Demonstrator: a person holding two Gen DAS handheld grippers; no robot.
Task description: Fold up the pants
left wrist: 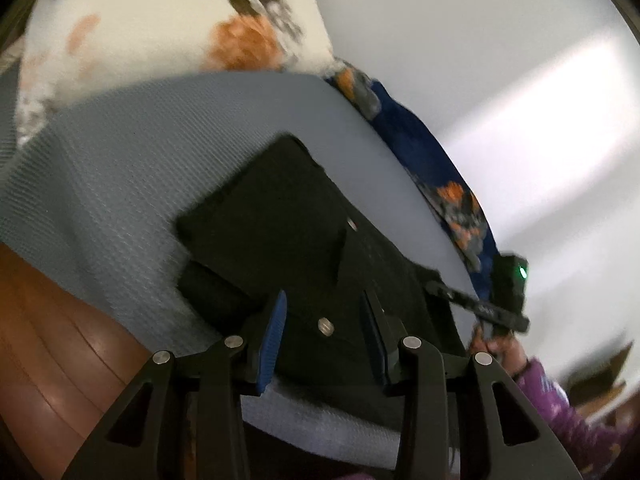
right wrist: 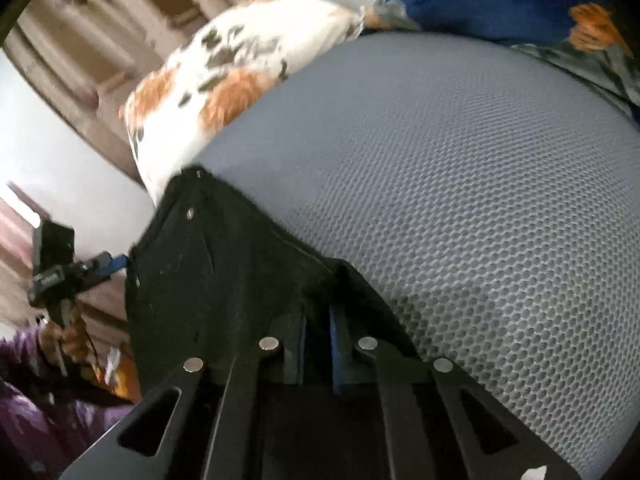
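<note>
Black pants (left wrist: 288,240) at twelve o'clock may unfold: left gripper (left wrist: 324,332) spread, right gripper (right wrist: 318,344) pinching a thin fold.

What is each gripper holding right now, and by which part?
The right gripper is shut on the black fabric pants, pinching a near edge fold. The left gripper is open over them, gripping nothing.

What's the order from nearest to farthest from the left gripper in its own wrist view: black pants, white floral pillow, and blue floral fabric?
1. Black pants, directly under the left gripper fingers.
2. Blue floral fabric, ahead to the right along the grey mattress edge.
3. White floral pillow, far end, upper left.
</note>
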